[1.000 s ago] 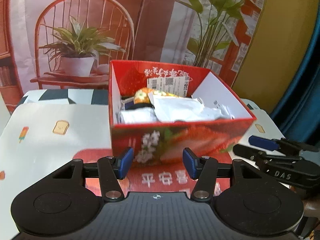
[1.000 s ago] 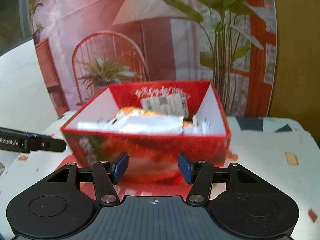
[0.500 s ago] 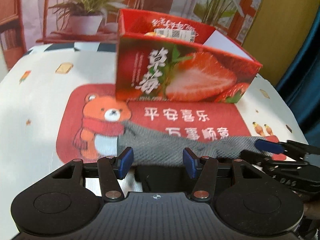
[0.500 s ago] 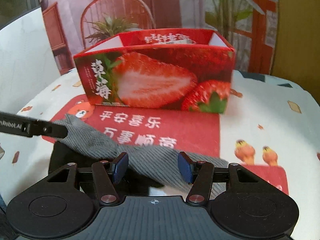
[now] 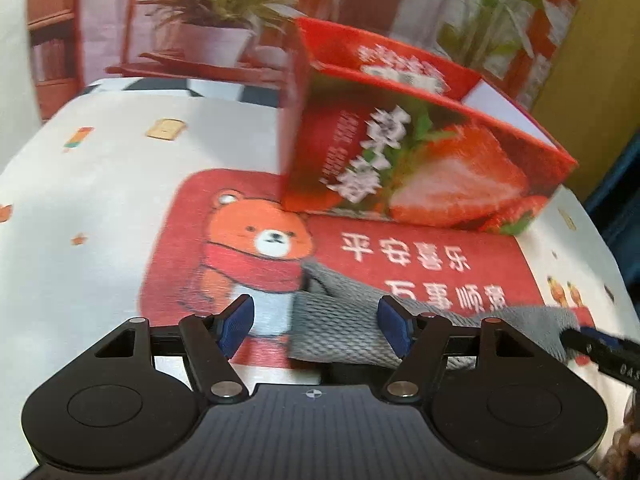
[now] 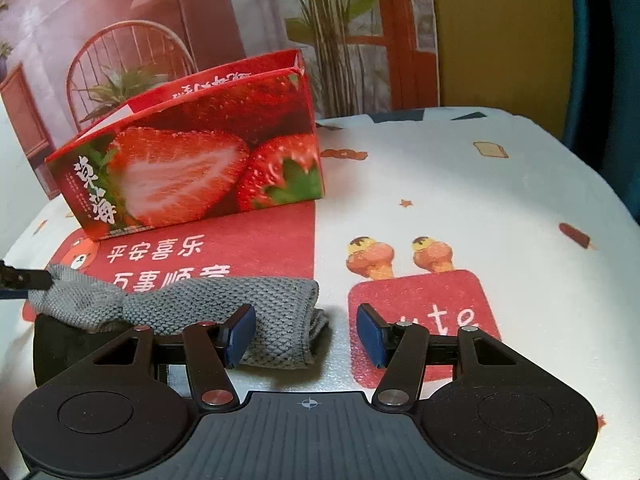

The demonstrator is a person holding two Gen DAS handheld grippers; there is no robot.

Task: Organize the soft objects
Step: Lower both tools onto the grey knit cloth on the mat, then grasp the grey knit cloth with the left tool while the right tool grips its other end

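Observation:
A grey knitted cloth (image 5: 344, 320) lies rumpled on the red bear mat (image 5: 224, 240) at the table's near edge; it also shows in the right wrist view (image 6: 224, 304), partly over a black soft item (image 6: 60, 344). My left gripper (image 5: 316, 326) is open, low over the cloth's left end, its right finger over the fabric. My right gripper (image 6: 302, 336) is open, with its left finger over the cloth's folded right end. The red strawberry box (image 5: 420, 160) stands behind the cloth, also in the right wrist view (image 6: 192, 160).
The table has a white printed cover (image 6: 460, 184). A small red printed patch (image 6: 424, 312) lies under my right gripper's right finger. The backdrop of a chair and plants (image 5: 208, 12) stands behind the table. The table edge curves away at both sides.
Both grippers have dropped from above the box to the table's near edge. The left view has shifted left and the right view right, so each gripper is now at one end of the cloth.

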